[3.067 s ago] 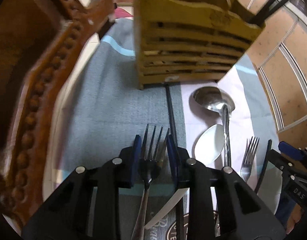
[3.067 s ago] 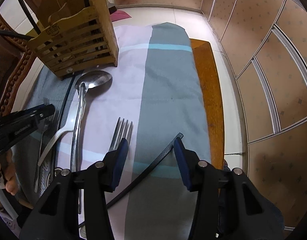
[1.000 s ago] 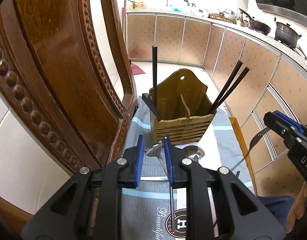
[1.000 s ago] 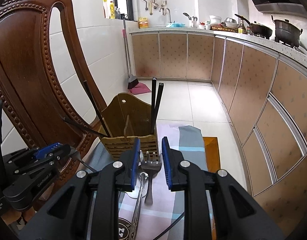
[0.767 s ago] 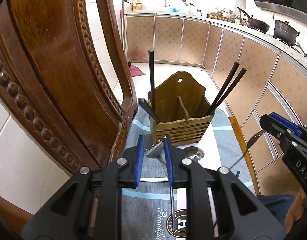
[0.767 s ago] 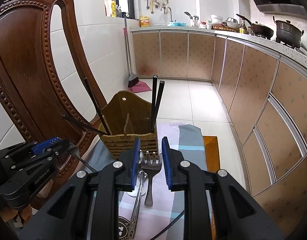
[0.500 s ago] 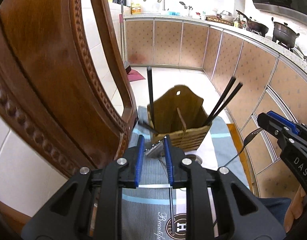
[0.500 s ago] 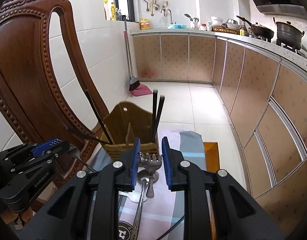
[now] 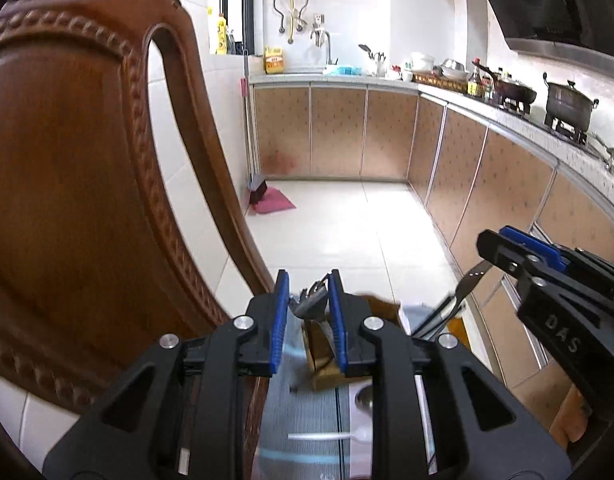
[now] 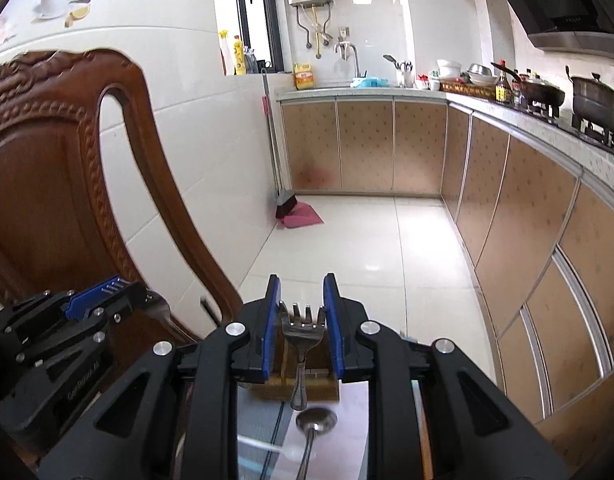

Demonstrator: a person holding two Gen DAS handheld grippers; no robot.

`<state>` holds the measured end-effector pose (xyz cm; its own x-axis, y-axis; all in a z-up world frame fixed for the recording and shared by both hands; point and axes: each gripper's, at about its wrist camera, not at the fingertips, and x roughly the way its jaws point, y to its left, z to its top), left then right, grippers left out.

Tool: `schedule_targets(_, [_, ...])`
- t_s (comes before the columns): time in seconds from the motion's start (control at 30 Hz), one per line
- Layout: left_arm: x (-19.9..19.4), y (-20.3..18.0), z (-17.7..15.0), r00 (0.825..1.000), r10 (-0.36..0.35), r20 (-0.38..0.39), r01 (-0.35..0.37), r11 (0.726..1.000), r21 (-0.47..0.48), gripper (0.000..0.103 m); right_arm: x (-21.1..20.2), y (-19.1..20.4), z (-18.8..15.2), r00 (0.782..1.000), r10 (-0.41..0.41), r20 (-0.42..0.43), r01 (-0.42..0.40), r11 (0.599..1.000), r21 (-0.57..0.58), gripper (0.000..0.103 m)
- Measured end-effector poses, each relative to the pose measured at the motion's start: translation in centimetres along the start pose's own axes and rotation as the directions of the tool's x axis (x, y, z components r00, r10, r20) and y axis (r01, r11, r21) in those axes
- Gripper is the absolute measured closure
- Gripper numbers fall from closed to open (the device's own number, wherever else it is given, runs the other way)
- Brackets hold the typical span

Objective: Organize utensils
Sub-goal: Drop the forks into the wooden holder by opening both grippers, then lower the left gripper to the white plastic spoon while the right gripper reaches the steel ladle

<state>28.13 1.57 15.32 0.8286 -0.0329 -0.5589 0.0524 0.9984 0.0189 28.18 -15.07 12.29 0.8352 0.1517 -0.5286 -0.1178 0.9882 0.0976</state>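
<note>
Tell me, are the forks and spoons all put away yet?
Not yet. The wooden slatted utensil holder shows below both grippers. In hand: the left gripper and the right gripper each clamp a silver metal fork in their jaws. Still left: a silver ladle and a white spoon lie on the striped cloth.

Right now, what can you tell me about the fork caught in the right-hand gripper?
The fork is shiny metal, apparently steel, with four tines. It sits between the blue pads of the right gripper, pinched at the head, tines pointing up and away, its slim handle hanging down over the wooden utensil holder. Only the pads touch it. From the left wrist view, just its handle end shows, slanting down from the jaws.
</note>
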Motion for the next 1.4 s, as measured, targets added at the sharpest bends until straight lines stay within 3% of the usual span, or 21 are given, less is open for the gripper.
schedule_targets(0.2, [3.5,0.1,1.1,1.000,0.016,0.013,-0.016,1.000,-0.016,0.083,3.6,0.3,2.1,0.999,-0.043,0.016,0.043,0.999,-0.021,0.080])
schedule_targets(0.47, [10.5,0.0,-1.7,0.996,0.025,-0.082,-0.026,0.999,-0.020,0.086,9.3,0.0,-1.2,0.996,-0.062,-0.065,0.060,0.997,-0.038,0.080])
schedule_targets(0.7, [10.9,-0.2,-2.3,0.996,0.013,-0.087,-0.014,1.000,-0.013,0.086,11.5,-0.2,-3.3,0.987,-0.080,-0.136,0.073,0.996,-0.049,0.079])
schedule_targets(0.8, [9.9,-0.2,-2.3,0.997,0.002,-0.074,-0.003,1.000,-0.019,0.081,10.6,-0.4,-3.5,0.989,-0.087,-0.121,0.080,0.995,-0.057,0.060])
schedule_targets(1.0, [6.0,-0.1,-3.3,0.999,-0.029,-0.045,0.027,0.999,-0.040,0.069,4.8,-1.3,-3.2,0.996,-0.073,-0.051,0.071,0.996,-0.045,0.055])
schedule_targets(1.17, [2.0,-0.8,-7.1,0.996,-0.070,-0.047,0.070,0.998,-0.007,0.057,0.1,-3.3,-5.7,0.992,-0.094,-0.083,0.090,0.994,-0.061,0.050])
schedule_targets(1.3, [3.3,-2.2,-12.1,0.981,-0.113,-0.156,0.117,0.993,0.017,0.053,-1.0,-5.4,-11.0,0.966,-0.166,-0.197,0.148,0.984,-0.104,0.048])
schedule_targets(1.4, [7.1,-3.4,-15.9,0.948,-0.124,-0.292,0.134,0.991,0.015,0.053,1.2,-7.2,-16.0,0.916,-0.233,-0.328,0.202,0.971,-0.125,0.048])
